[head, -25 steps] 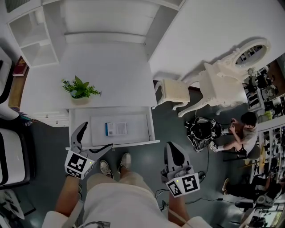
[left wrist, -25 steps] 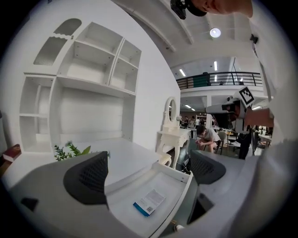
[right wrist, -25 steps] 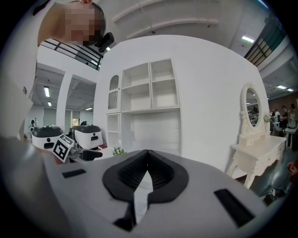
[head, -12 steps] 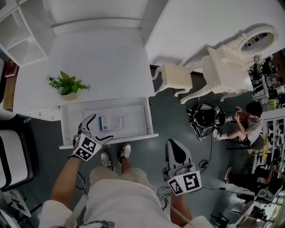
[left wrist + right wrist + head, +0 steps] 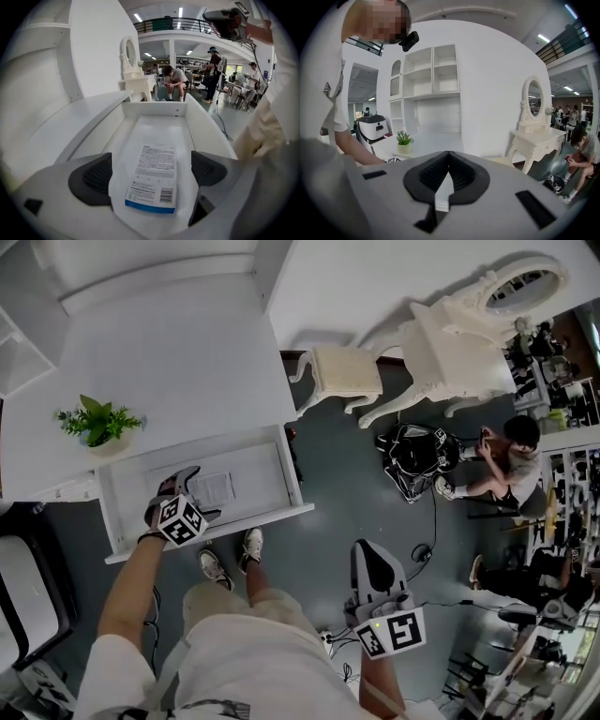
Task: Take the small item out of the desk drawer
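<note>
**A:** Left gripper (image 5: 201,494), where's it at?

**B:** Down in the open drawer (image 5: 293,476). Jaws spread wide, one pad (image 5: 93,174) on either side of the packet (image 5: 153,180). There's a gap on both sides, so no contact.

**A:** Packet pos?

**B:** Flat on the drawer bottom, approx. mid-drawer. It's white w/ print, and has a blue strip and barcode at the end nearest the gripper.

**A:** Right gripper (image 5: 371,553)?

**B:** Low by the person's right side, over the dark floor (image 5: 352,488) and well apart from the desk (image 5: 187,381). Jaws pressed together, nothing btwn them.

**A:** Other stuff?

**B:** Potted plant (image 5: 97,423) on the desk top, behind the drawer's left end. White stool (image 5: 345,371) and vanity (image 5: 459,329) w/ oval mirror are off to the right. Someone (image 5: 511,460) sits on the floor beside a black bag (image 5: 412,460).
</note>
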A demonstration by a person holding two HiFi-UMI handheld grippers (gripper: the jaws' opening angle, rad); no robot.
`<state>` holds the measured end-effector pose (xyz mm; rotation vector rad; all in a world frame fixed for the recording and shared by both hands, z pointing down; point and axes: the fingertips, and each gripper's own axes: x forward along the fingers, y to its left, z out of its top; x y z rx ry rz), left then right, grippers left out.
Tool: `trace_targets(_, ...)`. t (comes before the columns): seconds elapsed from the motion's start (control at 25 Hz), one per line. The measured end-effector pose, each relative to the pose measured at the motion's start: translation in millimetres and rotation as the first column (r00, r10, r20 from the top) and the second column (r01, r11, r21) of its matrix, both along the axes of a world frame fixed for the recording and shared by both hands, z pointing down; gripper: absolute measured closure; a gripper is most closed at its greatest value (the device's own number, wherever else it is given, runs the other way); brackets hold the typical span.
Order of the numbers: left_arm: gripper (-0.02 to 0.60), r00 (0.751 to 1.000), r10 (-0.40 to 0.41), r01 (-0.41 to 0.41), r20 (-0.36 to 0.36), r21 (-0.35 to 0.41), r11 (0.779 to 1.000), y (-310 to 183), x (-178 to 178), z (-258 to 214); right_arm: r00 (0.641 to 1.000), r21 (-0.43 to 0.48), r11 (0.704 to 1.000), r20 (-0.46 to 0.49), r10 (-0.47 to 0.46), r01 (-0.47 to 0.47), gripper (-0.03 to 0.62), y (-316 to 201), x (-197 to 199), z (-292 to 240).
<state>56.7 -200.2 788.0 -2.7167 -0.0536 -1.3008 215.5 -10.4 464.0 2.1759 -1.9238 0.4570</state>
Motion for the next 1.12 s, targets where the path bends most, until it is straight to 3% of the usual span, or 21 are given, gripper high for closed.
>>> trace_targets(0.28,0.051,0.985,0.126,-0.124,0.117,-0.022,0.992,5.1,10.6,36.4,0.998,-0.022,0.998,-0.003,0.056,-0.056,0.585,17.4,6.2,2.3)
trace_targets(0.68,0.049,0.95,0.195,-0.175,0.244,-0.103,0.979,8.2,11.7,66.8,0.994,-0.044,0.993,0.002,0.109,-0.109,0.585,28.3,6.8,7.2)
trace_targets(1.12,0.051,0.957,0.2,-0.175,0.208,-0.132,0.976,8.1,14.5,69.3,0.995,-0.062,0.993,0.004,0.102,-0.102,0.585,20.7,0.4,8.6)
